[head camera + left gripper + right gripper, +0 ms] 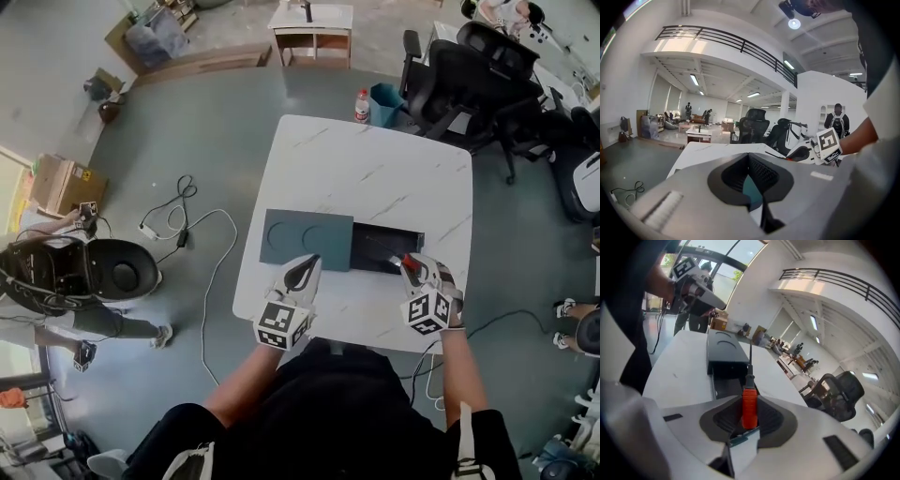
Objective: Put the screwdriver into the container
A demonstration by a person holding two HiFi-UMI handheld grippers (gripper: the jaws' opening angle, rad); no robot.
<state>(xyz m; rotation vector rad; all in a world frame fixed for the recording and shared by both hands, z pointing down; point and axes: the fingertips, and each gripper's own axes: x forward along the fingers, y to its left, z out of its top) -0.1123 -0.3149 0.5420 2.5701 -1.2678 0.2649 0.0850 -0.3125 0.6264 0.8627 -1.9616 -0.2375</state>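
Observation:
On the white marble table (375,178) a dark container (380,251) lies open, its grey-teal lid (307,239) slid off to the left. My right gripper (405,263) hovers at the container's right end, shut on the screwdriver (409,262). In the right gripper view the red handle (749,408) sits between the pads, and the shaft points over the open container (725,385) toward the lid (723,348). My left gripper (306,263) rests at the lid's near edge. Its jaws stand slightly apart with nothing held, and teal lid (751,187) shows through the gap.
Black office chairs (469,75) crowd the far right corner, near a bottle (362,105) and a blue bin (384,101) on the floor. Cables (178,220) trail left of the table. A person (56,272) and a cardboard box (61,183) are further left.

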